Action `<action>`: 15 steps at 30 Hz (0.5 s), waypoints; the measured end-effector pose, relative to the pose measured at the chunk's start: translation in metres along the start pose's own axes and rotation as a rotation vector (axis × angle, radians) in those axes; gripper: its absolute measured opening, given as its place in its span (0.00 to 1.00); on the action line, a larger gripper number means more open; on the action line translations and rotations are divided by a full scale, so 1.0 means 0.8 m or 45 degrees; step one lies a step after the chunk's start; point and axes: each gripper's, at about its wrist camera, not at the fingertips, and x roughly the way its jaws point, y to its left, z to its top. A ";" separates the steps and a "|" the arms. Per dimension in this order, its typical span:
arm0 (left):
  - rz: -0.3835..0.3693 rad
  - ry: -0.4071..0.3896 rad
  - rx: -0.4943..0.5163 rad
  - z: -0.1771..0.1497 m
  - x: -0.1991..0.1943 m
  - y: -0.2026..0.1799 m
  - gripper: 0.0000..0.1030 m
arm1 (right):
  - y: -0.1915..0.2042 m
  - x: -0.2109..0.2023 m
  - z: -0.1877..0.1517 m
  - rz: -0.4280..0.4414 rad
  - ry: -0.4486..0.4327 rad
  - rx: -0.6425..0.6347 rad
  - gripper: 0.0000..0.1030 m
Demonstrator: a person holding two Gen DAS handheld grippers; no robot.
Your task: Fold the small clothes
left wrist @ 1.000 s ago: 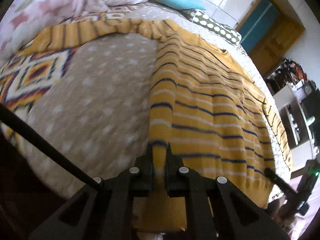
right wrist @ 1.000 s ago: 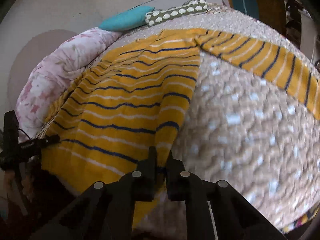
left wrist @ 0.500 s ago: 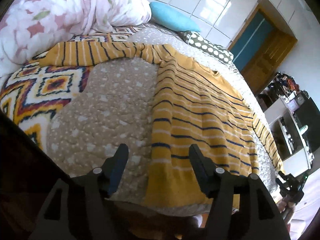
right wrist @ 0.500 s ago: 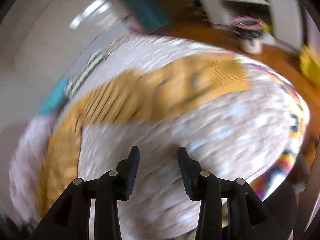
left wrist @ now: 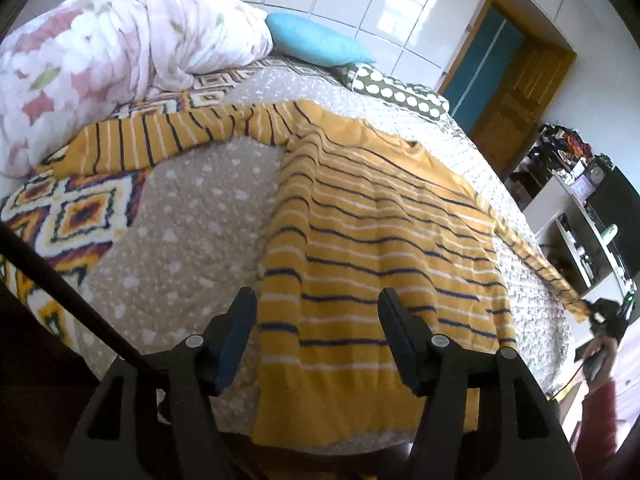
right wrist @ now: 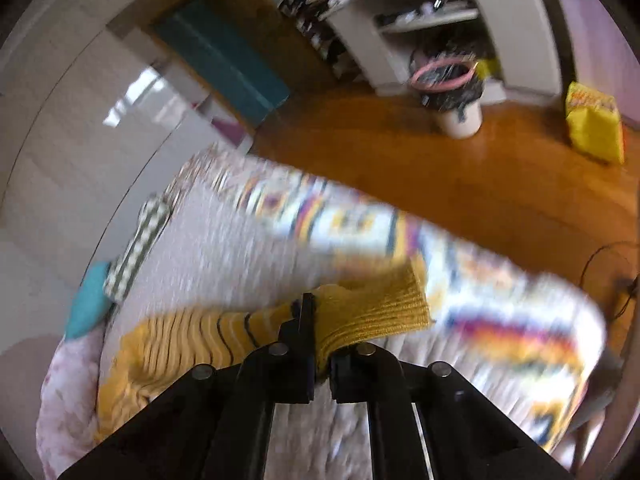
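Note:
A yellow sweater (left wrist: 380,232) with navy and white stripes lies flat on the bed, hem toward me, both sleeves spread out. My left gripper (left wrist: 318,312) is open and empty, raised above the hem near the sweater's left edge. My right gripper (right wrist: 320,320) is shut on the ribbed yellow cuff (right wrist: 372,312) of the sweater's right sleeve, at the right side of the bed. The right gripper also shows small at the sleeve end in the left wrist view (left wrist: 604,312). The right wrist view is blurred by motion.
A beige dotted quilt (left wrist: 192,232) with a patterned border covers the bed. A floral duvet (left wrist: 100,52), a teal pillow (left wrist: 316,44) and a dotted pillow (left wrist: 396,90) lie at the head. Wooden floor, shelves, a bin (right wrist: 456,96) and a yellow bag (right wrist: 594,124) stand to the right.
Both grippers let go of the hem and opened. The left drew back and up. The right swung to the right sleeve and shut on its cuff.

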 end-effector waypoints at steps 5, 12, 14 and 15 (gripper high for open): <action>-0.028 -0.024 -0.060 0.003 -0.003 0.021 0.60 | 0.066 -0.004 0.040 -0.066 -0.079 -0.123 0.05; -0.047 -0.039 -0.134 -0.005 -0.011 0.056 0.61 | 0.278 0.021 -0.038 0.153 0.048 -0.560 0.05; -0.056 -0.057 -0.165 -0.008 -0.018 0.071 0.61 | 0.340 0.035 -0.082 0.238 0.113 -0.663 0.05; -0.056 -0.068 -0.181 -0.010 -0.022 0.080 0.61 | 0.371 0.045 -0.106 0.282 0.151 -0.707 0.05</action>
